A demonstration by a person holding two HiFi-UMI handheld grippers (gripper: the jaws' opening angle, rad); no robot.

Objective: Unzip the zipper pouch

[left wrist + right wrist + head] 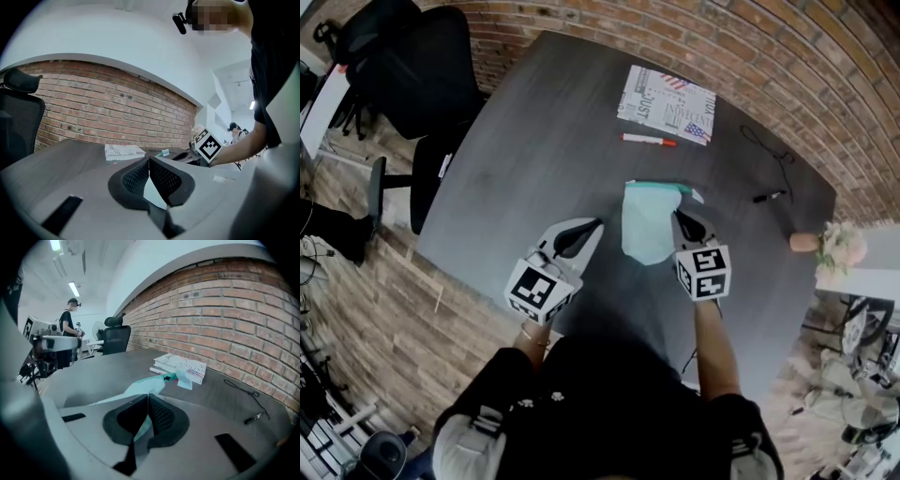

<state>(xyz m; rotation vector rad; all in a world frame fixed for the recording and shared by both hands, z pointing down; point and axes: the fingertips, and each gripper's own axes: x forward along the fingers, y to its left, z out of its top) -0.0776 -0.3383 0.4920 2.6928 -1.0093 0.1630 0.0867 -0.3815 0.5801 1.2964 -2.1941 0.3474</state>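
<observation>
- The right gripper [680,217] clamps the pouch [645,225] by its right edge, mid-table.
- The left gripper [598,223] is closed and empty, just left of the pouch.
- Open table [534,141] runs wide on the left; booklet [666,105] and marker [649,140] sit beyond.
- The booklet's print is too small to read.

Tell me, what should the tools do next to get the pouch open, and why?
Probably open the left tool and reach for the zipper on the far edge of the pouch. The right tool pinches the pouch's right side, which steadies it. The left tool is shut on nothing, beside the pouch.
</observation>
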